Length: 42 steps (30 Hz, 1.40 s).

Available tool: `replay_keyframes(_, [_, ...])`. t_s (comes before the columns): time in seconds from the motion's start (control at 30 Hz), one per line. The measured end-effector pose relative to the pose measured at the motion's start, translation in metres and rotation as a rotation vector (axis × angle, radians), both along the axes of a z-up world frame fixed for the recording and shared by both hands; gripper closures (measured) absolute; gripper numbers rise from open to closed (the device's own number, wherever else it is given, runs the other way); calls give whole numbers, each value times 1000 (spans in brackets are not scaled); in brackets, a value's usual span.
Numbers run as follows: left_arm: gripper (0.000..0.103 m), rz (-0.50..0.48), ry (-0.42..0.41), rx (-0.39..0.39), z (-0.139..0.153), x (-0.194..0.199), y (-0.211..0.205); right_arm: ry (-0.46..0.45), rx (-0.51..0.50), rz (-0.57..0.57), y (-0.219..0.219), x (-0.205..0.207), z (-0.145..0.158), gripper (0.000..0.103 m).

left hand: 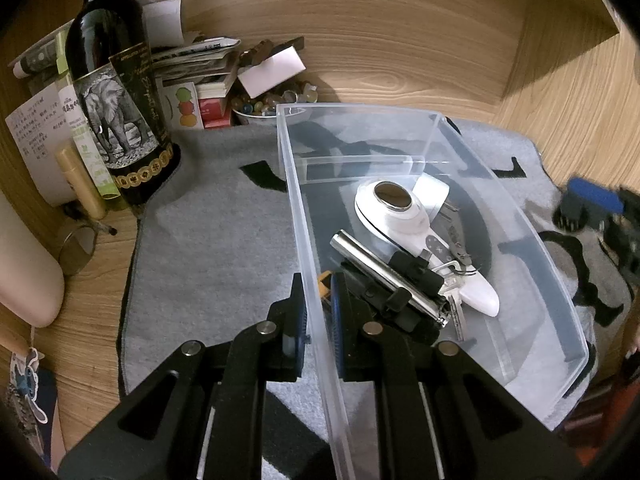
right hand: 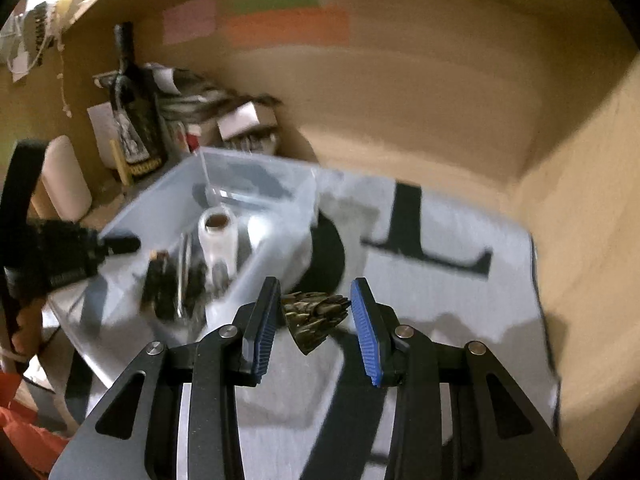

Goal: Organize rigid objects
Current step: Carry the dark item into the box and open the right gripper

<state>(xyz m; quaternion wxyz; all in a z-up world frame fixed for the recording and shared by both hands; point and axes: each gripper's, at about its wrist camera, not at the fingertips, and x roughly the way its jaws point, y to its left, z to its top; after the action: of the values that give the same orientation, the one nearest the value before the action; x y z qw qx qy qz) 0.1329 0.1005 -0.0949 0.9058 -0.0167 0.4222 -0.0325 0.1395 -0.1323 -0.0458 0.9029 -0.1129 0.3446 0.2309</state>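
A clear plastic box (left hand: 532, 240) stands on the grey mat (left hand: 216, 248). It holds a white device (left hand: 394, 206), a silver and black tool (left hand: 384, 276), keys (left hand: 456, 312) and other small items. My left gripper (left hand: 318, 320) is shut on the box's near left wall, one finger inside and one outside. In the blurred right wrist view, my right gripper (right hand: 314, 320) holds a dark brown toothed hair clip (right hand: 314, 316) between its blue pads, just right of the box (right hand: 280, 196). The right gripper also shows at the right edge of the left wrist view (left hand: 592, 208).
A dark wine bottle (left hand: 116, 92) stands at the back left, next to papers, small boxes and a bowl of marbles (left hand: 272, 104). A wooden wall (left hand: 380, 40) runs behind. A metal ring (left hand: 76, 244) and a cream object (left hand: 24, 272) lie at the left.
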Motion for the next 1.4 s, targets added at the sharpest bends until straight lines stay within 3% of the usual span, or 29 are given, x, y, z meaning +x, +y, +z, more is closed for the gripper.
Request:
replay_keyframes(0.33, [92, -2, 3, -19, 1, 1, 2, -45, -9, 143, 51, 18, 14, 69])
replay_keyframes(0.67, [92, 1, 1, -25, 1, 2, 3, 63, -61, 251, 92, 38, -9, 69])
replay_keyframes(0.93, [92, 9, -1, -27, 1, 2, 2, 119, -93, 273, 103, 43, -22, 69])
replay_keyframes(1.23, [92, 23, -26, 2, 11, -1, 0, 85, -28, 230, 82, 35, -6, 46])
replay_keyframes(1.3, [84, 29, -36, 25, 15, -3, -2, 63, -12, 216, 74, 30, 0, 38])
replay_keyframes(1.4, [57, 45, -72, 48, 24, -9, -6, 25, 20, 191, 60, 20, 11, 29])
